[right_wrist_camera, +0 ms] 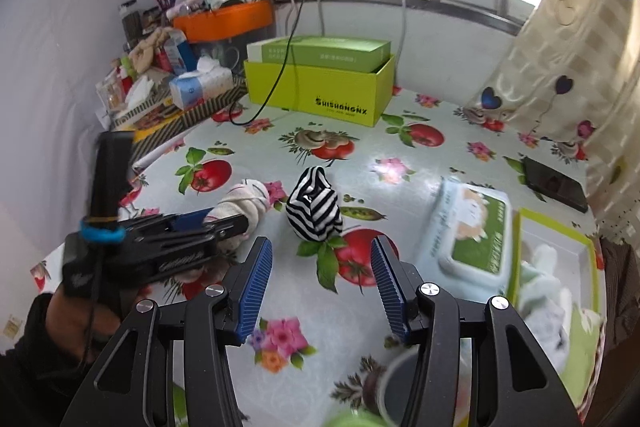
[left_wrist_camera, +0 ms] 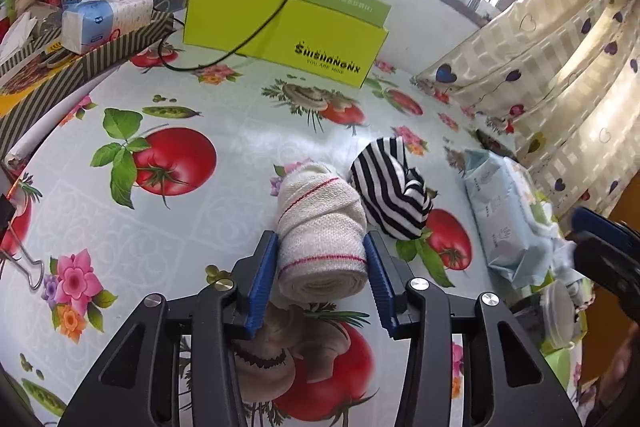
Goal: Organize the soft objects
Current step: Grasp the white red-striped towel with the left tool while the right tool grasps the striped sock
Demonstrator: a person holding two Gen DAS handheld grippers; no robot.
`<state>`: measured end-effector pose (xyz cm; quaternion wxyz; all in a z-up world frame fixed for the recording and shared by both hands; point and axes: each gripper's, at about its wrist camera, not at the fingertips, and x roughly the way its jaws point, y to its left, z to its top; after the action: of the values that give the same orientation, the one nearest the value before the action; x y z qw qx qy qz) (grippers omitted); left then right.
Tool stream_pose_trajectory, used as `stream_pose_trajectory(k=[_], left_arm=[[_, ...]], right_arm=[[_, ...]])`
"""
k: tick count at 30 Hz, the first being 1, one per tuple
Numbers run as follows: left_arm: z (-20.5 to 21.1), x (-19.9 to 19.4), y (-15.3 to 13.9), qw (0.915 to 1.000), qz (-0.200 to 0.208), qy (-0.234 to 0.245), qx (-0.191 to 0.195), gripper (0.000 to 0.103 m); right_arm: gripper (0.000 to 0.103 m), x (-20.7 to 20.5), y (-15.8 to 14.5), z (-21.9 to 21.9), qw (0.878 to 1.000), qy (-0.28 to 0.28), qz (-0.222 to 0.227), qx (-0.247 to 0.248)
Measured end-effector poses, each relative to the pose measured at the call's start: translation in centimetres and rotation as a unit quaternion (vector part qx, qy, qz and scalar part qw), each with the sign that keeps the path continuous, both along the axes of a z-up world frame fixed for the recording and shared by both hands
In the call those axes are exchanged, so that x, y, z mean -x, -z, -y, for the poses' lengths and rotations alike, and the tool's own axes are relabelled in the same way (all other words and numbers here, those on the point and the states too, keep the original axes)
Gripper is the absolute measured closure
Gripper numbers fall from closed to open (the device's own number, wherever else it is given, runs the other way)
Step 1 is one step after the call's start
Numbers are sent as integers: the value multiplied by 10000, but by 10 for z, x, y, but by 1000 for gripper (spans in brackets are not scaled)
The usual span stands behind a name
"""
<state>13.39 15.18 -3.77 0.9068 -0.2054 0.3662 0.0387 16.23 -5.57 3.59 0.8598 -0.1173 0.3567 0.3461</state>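
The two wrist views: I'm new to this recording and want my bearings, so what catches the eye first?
The left gripper is closed on a rolled white knitted cloth with thin red stripes, low in the middle of its view. Right beside the roll sits a balled black-and-white striped fabric on the tomato-and-flower print tablecloth. Behind them, near the window wall, stands a lime-green cardboard box.

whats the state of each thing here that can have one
left hand-held gripper: shut on the white rolled sock
right hand-held gripper: open, holding nothing
striped sock ball: bundled, resting on the table
yellow-green box: open, lid off
wet wipes pack: flap closed
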Motion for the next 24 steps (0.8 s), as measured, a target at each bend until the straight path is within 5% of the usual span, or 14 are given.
stream_pose_trajectory(k=[14,21,22,24], left_arm=[[-20,14,-3,9990,206,-197,343,59],[-19,10,4,9993,-3,-112,346,58],[-19,8,5,9993,-45,-90,358,58],[-21,7,7,9990,-90,-82,439,58]], right_arm=[[52,-73,43,-72,9913,-253,-972,847],[52,-98,72,-93,9830,-163,-1434,1135],[55,-99,73,-94,9828,-149,-1422,1172],[80,-101,75,-94,9828,-131,-1409,1187]])
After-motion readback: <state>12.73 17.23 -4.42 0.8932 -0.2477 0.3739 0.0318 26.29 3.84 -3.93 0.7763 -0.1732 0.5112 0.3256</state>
